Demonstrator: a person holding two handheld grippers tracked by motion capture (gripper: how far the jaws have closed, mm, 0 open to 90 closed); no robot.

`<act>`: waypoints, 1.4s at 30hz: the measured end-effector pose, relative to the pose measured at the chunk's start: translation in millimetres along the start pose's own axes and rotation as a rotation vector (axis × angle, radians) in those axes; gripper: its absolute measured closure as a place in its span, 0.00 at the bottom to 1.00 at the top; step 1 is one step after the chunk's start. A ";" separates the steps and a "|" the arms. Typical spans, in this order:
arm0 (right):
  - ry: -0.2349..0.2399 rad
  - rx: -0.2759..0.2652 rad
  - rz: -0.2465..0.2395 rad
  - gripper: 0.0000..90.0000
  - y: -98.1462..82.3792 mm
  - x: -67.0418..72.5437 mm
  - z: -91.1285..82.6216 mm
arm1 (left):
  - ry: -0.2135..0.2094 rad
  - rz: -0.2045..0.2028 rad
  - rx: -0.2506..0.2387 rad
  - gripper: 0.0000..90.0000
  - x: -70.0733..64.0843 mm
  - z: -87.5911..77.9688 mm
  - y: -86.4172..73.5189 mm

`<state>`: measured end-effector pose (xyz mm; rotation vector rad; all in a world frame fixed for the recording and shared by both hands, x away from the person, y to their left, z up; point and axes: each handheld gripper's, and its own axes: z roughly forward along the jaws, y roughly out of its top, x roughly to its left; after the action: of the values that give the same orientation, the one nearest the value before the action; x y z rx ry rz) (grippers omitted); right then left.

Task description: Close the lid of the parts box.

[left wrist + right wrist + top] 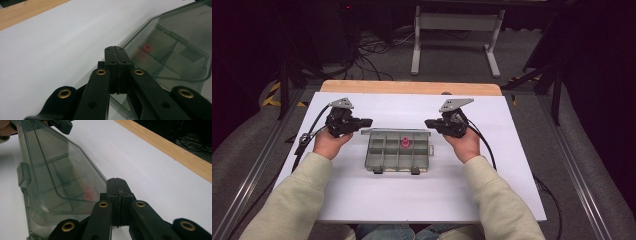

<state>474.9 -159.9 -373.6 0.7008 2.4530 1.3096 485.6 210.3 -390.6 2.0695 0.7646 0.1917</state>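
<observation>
Plainly, the left tongs [368, 121] were seen pressed together with nothing between them, their tips set just beside the far left corner of a clear compartment box [398, 152]. The right tongs [429, 123] were likewise closed on nothing, their tips placed at the far right corner of that box. In the left gripper view the shut jaws were seen against the edge of the box's transparent lid [172, 37], though contact could not be judged. In the right gripper view the lid [60, 170] was found just left of the closed jaws. A small pink piece [404, 143] was seen standing in a compartment in the far row of the box, near its middle. The box was laid between the two hands on the white desk [412, 195], its two latches turned toward the near side.
</observation>
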 end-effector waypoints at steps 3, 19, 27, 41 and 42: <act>0.008 0.002 -0.004 1.00 -1.6 2.1 -1.4 | -0.012 0.007 0.008 1.00 -2.6 -2.1 0.7; 0.098 0.077 -0.024 1.00 -10.4 18.7 -3.3 | -0.072 0.081 0.113 1.00 -28.6 -7.4 0.2; 0.123 0.162 -0.070 1.00 -9.1 30.9 3.4 | -0.087 0.112 0.162 1.00 -37.0 -7.0 -2.7; 0.141 0.235 -0.092 1.00 -11.4 37.7 9.0 | -0.137 0.125 0.279 1.00 -39.5 -6.0 -8.1; 0.144 0.239 -0.096 1.00 -11.5 38.1 9.5 | -0.138 0.125 0.283 1.00 -40.0 -5.8 -8.2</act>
<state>443.6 -138.3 -388.9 0.5505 2.7530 1.0775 447.6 194.2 -387.8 2.3732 0.6058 0.0080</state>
